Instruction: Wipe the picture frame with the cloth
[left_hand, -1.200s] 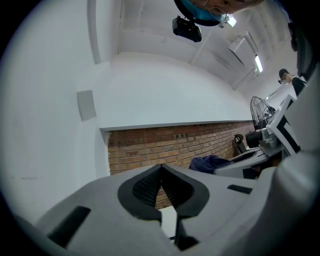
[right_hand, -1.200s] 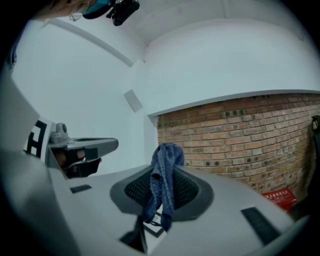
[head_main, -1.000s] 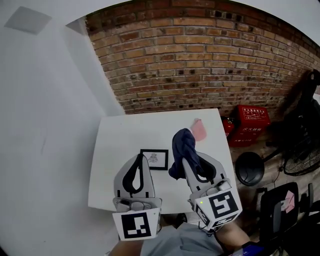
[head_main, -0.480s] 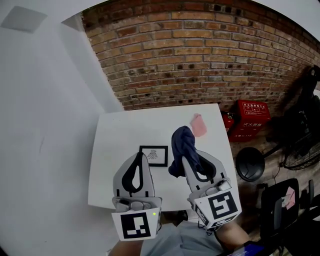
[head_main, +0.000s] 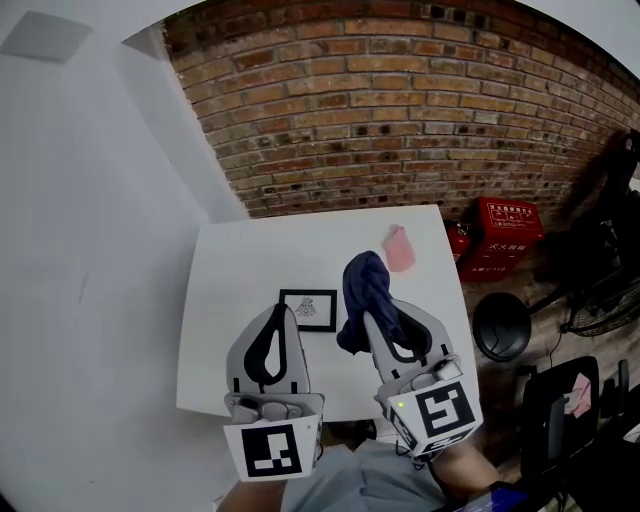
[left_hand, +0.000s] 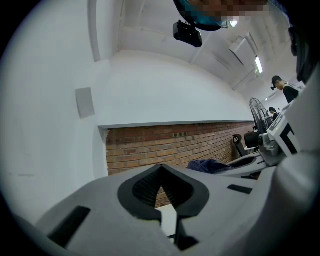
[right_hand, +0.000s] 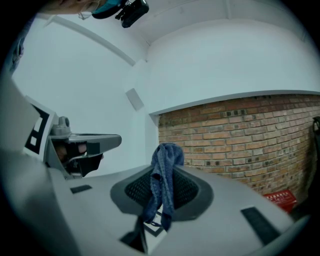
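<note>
A small black picture frame (head_main: 308, 310) lies flat near the middle of the white table (head_main: 230, 290). My right gripper (head_main: 366, 312) is shut on a dark blue cloth (head_main: 364, 296), which bunches above the jaws and hangs down to the right of the frame. In the right gripper view the blue cloth (right_hand: 163, 186) is pinched between the jaws and drapes over them. My left gripper (head_main: 283, 312) is held above the table just in front of the frame, jaws together and holding nothing; the left gripper (left_hand: 161, 169) points at the brick wall.
A pink cloth (head_main: 398, 250) lies at the table's far right. A brick wall (head_main: 400, 110) stands behind the table. Red boxes (head_main: 508, 238), a round black stool (head_main: 500, 338) and a fan (head_main: 600, 310) sit on the floor to the right.
</note>
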